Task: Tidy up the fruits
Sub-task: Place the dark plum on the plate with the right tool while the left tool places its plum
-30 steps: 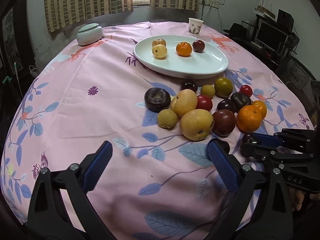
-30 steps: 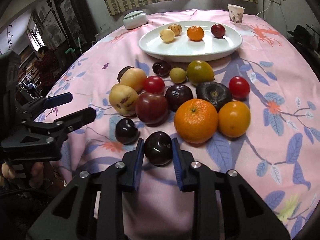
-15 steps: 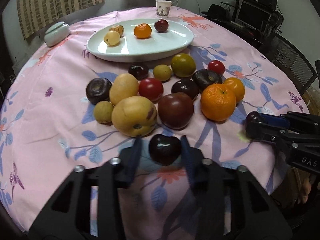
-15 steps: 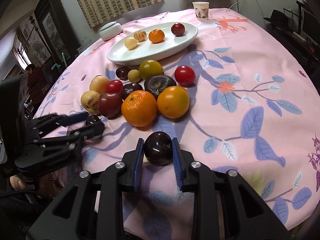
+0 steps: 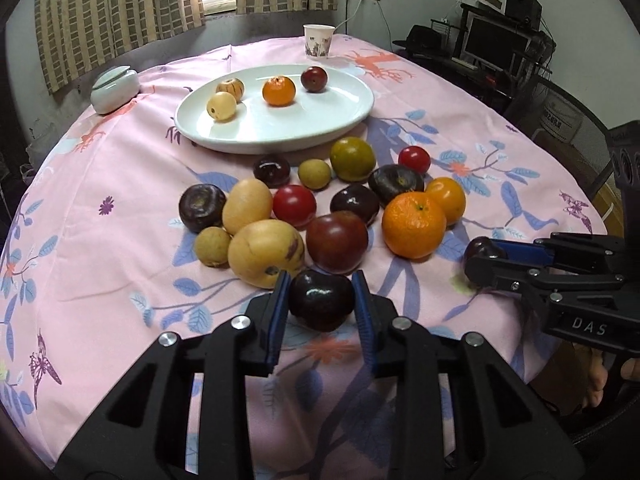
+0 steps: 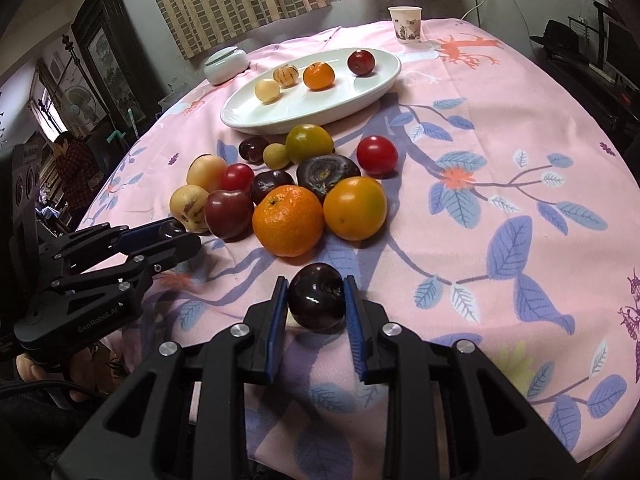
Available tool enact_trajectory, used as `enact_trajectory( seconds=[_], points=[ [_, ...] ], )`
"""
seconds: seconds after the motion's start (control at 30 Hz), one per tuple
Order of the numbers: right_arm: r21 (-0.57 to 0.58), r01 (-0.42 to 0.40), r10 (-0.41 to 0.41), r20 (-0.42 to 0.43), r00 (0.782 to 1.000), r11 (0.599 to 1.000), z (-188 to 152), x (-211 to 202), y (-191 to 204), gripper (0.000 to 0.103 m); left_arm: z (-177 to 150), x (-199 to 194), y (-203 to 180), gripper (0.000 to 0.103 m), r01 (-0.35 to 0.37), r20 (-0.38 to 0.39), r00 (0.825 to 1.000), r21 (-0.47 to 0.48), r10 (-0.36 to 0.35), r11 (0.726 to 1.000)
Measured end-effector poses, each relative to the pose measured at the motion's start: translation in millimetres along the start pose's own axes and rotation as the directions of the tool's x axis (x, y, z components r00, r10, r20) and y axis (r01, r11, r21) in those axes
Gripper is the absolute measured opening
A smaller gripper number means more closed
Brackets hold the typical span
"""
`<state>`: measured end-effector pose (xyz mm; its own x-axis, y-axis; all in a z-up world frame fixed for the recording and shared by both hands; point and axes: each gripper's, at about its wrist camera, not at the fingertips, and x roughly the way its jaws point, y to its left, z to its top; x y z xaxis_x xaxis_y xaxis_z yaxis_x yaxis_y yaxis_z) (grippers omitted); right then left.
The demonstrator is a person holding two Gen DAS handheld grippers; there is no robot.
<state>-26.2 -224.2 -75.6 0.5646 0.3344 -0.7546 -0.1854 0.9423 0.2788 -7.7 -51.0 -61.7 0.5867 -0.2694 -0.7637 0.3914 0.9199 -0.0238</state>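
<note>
My left gripper (image 5: pixel 320 300) is shut on a dark plum (image 5: pixel 321 299), just in front of the fruit pile (image 5: pixel 320 204). My right gripper (image 6: pixel 316 304) is shut on another dark plum (image 6: pixel 316 301), held in front of a large orange (image 6: pixel 289 220). It also shows in the left wrist view (image 5: pixel 486 254) at the right. The left gripper shows in the right wrist view (image 6: pixel 172 234) at the left. A white oval plate (image 5: pixel 340 120) at the back holds several fruits, among them a small orange (image 5: pixel 279 90) and a dark red plum (image 5: pixel 314 79).
A round table with a pink flowered cloth (image 5: pixel 100 184). A paper cup (image 5: pixel 318 41) and a pale lidded jar (image 5: pixel 115 89) stand at the far edge. Chairs and a desk with monitors (image 5: pixel 494 42) are at the right. A person (image 6: pixel 74 164) stands far left.
My left gripper moved in to the pile, shut on a dark plum and lifted it. My right gripper has carried its plum back and to the right, away from the pile.
</note>
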Motion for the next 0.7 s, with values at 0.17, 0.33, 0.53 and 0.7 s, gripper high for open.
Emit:
enact_trajectory(
  seconds=[0.17, 0.33, 0.53, 0.7],
  points=[
    [-0.008, -0.007, 0.006, -0.004, 1.0, 1.0, 4, 2, 5, 0.029, 2, -6, 6, 0.031, -0.005, 0.017, 1.0, -0.009, 0.006, 1.0],
    [-0.036, -0.017, 0.017, 0.009, 1.0, 0.999, 15, -1, 11, 0.029, 10, -12, 14, 0.031, -0.004, 0.026, 1.0, -0.017, 0.004, 1.0],
    [-0.121, -0.058, 0.061, 0.019, 0.998, 0.991, 50, -8, 21, 0.029, 47, -27, 32, 0.031, 0.002, 0.068, 0.998, -0.016, -0.001, 1.0],
    [-0.223, -0.014, 0.037, 0.096, 0.995, 0.975, 109, -7, 26, 0.029, 118, -14, 51, 0.032, -0.051, 0.087, 0.995, -0.001, 0.051, 0.999]
  ],
)
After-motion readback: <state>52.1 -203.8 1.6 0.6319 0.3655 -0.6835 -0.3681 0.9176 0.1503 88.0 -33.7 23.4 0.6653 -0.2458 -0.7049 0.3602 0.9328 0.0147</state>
